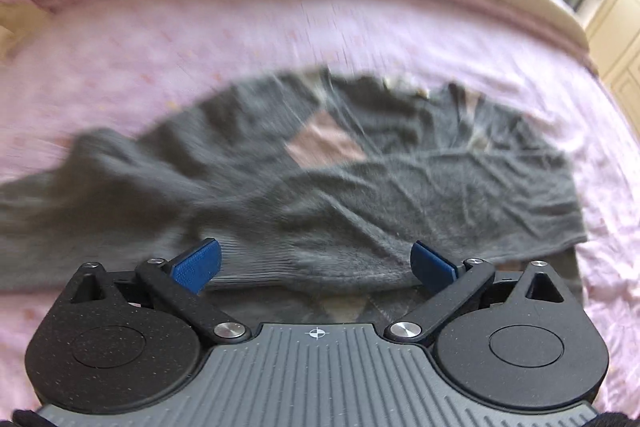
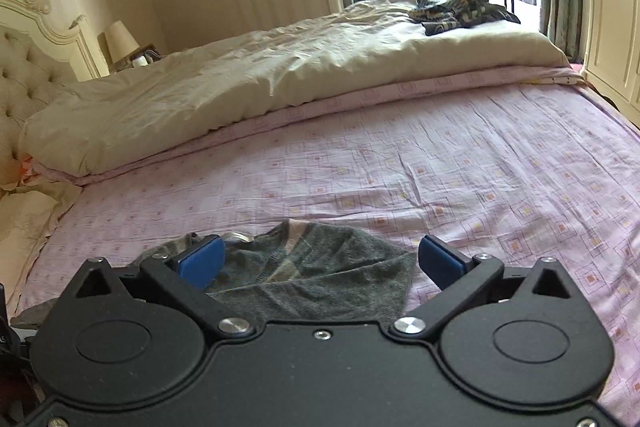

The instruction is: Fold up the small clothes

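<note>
The grey sweater is lying spread flat on the pink bed sheet, probably so its sleeves can be turned in. In the left wrist view it is filling the frame's middle, its ribbed edge sitting between the gaping pads of the left claw, which is holding nothing. In the right wrist view, the right claw is likewise hanging wide open and empty, the sweater's collar end showing between its fingers at lower centre.
</note>
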